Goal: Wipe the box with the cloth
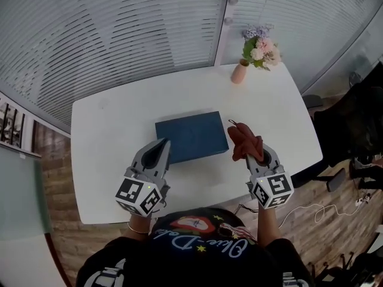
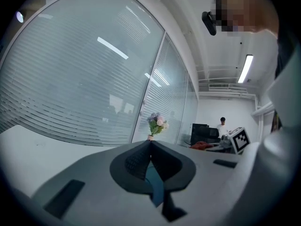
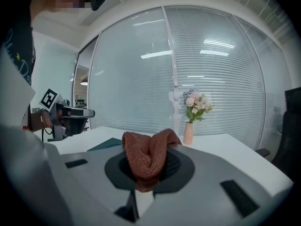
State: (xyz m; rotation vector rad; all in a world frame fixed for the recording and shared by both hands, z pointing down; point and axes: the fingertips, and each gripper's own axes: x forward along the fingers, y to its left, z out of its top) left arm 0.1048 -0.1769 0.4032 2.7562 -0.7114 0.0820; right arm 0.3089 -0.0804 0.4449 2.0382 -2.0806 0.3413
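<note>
right gripper (image 1: pixel 251 154) grips cloth (image 1: pixel 242 137) | left gripper (image 1: pixel 161 146) closed (at box (image 1: pixel 194 135))

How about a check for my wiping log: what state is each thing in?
Left tool: shut, empty, by the box's left end.
Right tool: shut on the cloth.
Cloth: bunched, held beside the box's right end.
Box: closed, lying flat on the table.
Vase: upright, holding flowers.

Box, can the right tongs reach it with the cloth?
Probably yes. The right tongs hold the cloth just beside the right end of the box, with nothing between them.
</note>
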